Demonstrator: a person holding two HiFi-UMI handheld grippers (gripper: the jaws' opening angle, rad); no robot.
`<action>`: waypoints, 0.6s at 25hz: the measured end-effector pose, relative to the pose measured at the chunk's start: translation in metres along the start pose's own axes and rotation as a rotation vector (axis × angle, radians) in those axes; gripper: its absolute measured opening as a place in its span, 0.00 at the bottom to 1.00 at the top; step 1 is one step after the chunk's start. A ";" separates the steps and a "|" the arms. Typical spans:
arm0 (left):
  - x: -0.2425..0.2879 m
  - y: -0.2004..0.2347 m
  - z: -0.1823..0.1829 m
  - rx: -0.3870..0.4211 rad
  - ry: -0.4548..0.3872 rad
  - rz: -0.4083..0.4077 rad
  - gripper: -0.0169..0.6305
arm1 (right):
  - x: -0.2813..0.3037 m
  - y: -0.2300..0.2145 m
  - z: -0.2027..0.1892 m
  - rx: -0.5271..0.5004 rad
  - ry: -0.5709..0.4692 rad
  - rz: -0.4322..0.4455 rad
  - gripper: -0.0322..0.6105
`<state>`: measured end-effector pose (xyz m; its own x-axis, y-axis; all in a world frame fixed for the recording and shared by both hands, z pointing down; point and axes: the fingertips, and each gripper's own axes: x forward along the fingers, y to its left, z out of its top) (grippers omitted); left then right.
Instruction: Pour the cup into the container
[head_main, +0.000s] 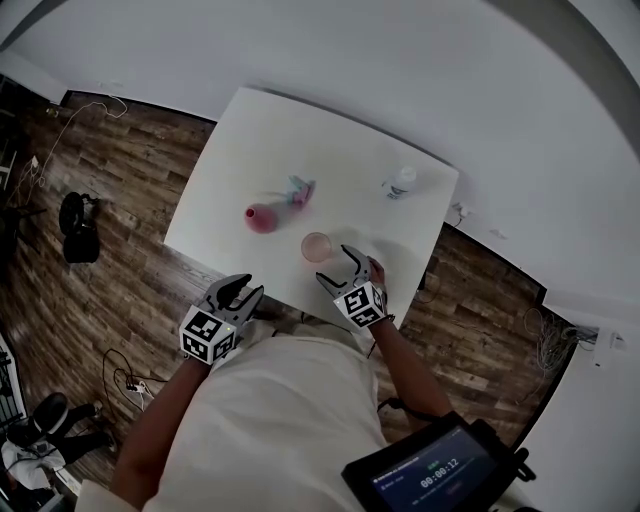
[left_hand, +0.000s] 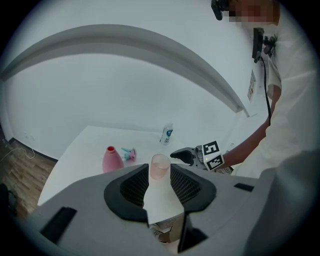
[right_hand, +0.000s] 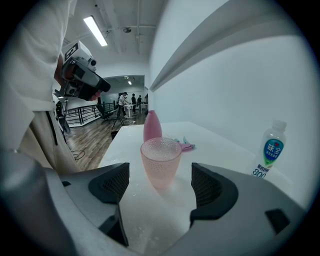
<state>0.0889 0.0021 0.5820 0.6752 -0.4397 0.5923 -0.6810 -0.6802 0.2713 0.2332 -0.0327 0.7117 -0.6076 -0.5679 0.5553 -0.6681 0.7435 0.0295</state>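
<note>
A pink dimpled cup (head_main: 316, 246) stands upright on the white table (head_main: 230, 150), near its front edge. My right gripper (head_main: 340, 265) is open just in front of it. In the right gripper view the cup (right_hand: 161, 161) stands a little ahead of the open jaws of the right gripper (right_hand: 160, 187), untouched. The pink narrow-necked container (head_main: 262, 217) stands left of the cup and farther back. My left gripper (head_main: 245, 290) is open and empty, off the table's front edge. From the left gripper (left_hand: 160, 187) I see the cup (left_hand: 160, 166), the container (left_hand: 112, 159) and the right gripper (left_hand: 187, 156) far ahead.
A clear plastic water bottle (head_main: 400, 182) with a blue label stands at the table's right side. A small pink and blue object (head_main: 298, 192) lies behind the container. Wooden floor surrounds the table, and a white wall (head_main: 420, 70) runs close behind it.
</note>
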 end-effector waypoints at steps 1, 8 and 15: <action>0.001 0.001 0.000 -0.002 0.002 0.002 0.23 | 0.002 0.000 -0.001 0.000 0.002 0.004 0.63; -0.002 0.007 -0.002 -0.011 0.006 0.016 0.23 | 0.015 0.003 0.000 -0.007 0.009 0.029 0.63; -0.001 0.013 -0.002 -0.021 0.010 0.029 0.23 | 0.027 0.000 0.000 -0.011 0.014 0.047 0.63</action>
<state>0.0789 -0.0057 0.5866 0.6527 -0.4530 0.6073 -0.7058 -0.6549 0.2701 0.2169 -0.0482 0.7261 -0.6321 -0.5272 0.5679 -0.6341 0.7732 0.0119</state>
